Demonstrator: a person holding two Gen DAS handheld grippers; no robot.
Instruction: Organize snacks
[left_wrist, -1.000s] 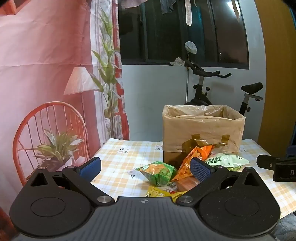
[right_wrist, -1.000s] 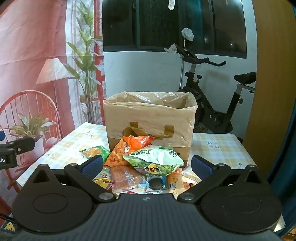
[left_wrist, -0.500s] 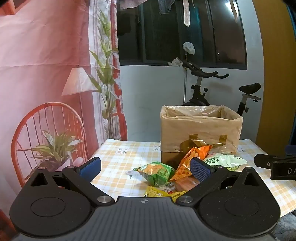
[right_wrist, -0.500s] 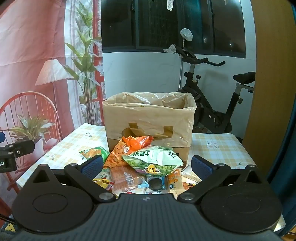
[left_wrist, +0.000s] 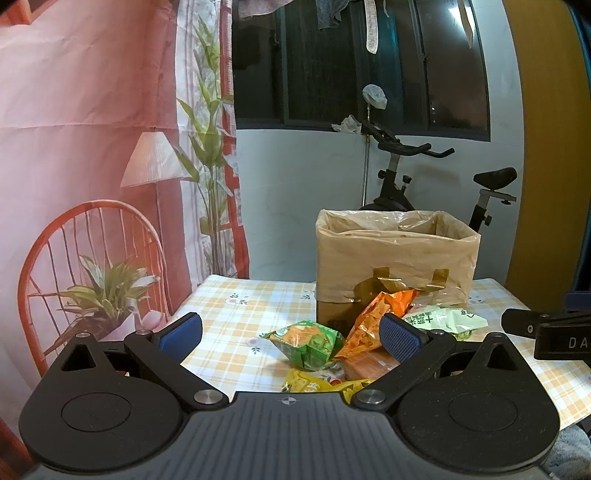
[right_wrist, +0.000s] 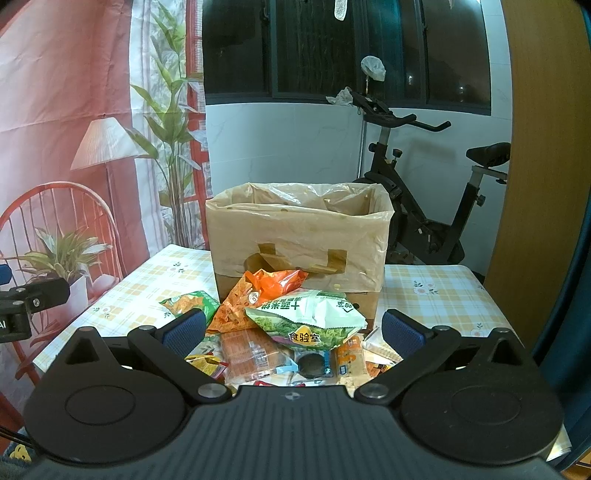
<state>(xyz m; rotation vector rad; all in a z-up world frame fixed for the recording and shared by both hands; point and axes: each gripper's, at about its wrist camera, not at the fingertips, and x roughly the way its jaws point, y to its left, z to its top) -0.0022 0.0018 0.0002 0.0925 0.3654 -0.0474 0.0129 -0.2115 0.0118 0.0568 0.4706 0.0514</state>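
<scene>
Little changed: my left claw and right claw stay wide, empty; green-white puffed snack bag untouched ahead; sorting unstarted.

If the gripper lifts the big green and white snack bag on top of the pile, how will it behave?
The green and white bag looks puffed, so it is probably light and will dent under the fingers. Its glossy film may slip. It rests on other packets, so lifting may shift them.
</scene>
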